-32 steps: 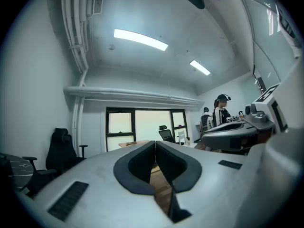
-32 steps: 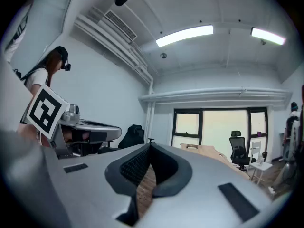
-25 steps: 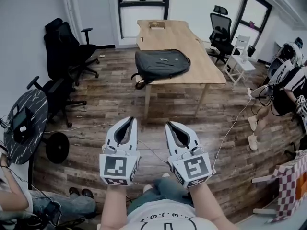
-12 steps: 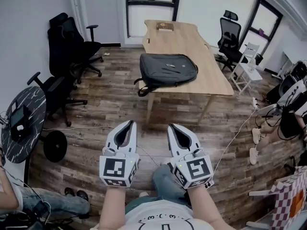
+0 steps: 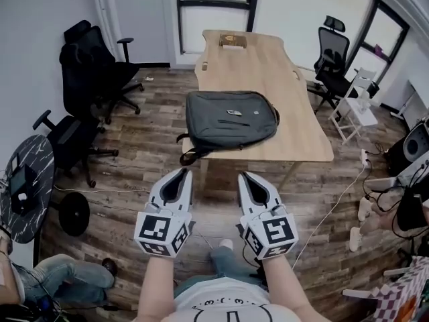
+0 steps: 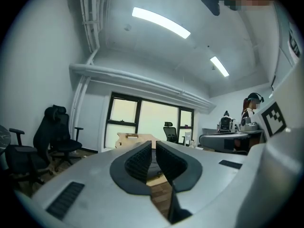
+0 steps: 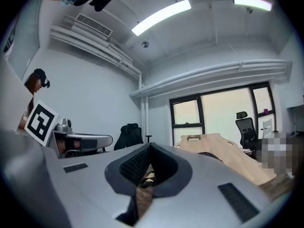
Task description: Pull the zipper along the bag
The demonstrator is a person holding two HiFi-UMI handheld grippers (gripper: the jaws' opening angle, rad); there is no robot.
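Our left gripper and right gripper, both closed and empty, hang short of the backpack on the far table; we should first find its zipper pull.

Wooden table bears a dark bag — farther off, a small brown object.

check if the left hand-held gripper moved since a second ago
Yes. The left hand-held gripper advanced toward the wooden table; the gap to its near edge shrank.
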